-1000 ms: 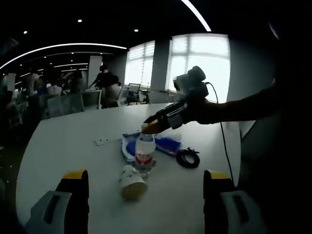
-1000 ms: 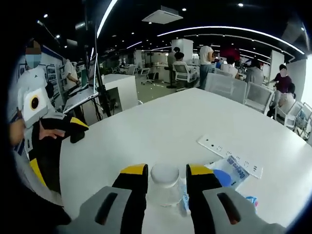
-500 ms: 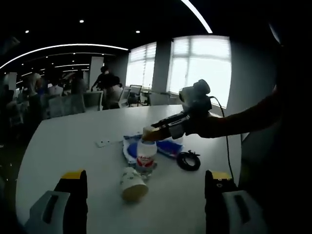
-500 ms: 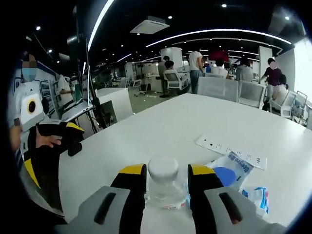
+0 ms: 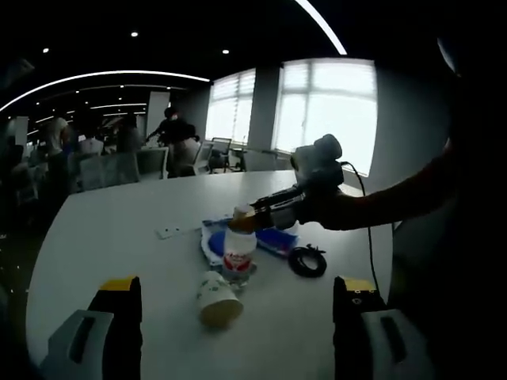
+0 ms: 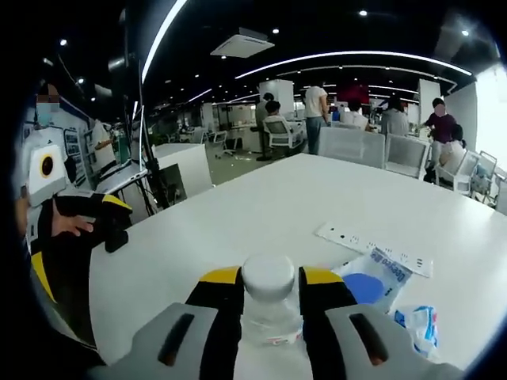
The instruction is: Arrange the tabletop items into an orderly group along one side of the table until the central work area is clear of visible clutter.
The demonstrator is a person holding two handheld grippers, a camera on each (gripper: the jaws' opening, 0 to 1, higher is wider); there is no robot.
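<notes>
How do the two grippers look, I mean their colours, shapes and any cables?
Both grippers have light grey, blocky jaws ending in black pads with yellow tips. The left gripper shows two widely spaced jaws. The right gripper looks the same up close; in the left gripper view a thin black cable hangs from it.

Dim backlit room, bright windows (image 5: 325, 103), fisheye-warped edges

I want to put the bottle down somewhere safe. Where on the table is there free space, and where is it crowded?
The table is bare from the power strip to its far edge. It is crowded around the bottle: blue packets behind, paper cup in front, coiled cable beside.
</notes>
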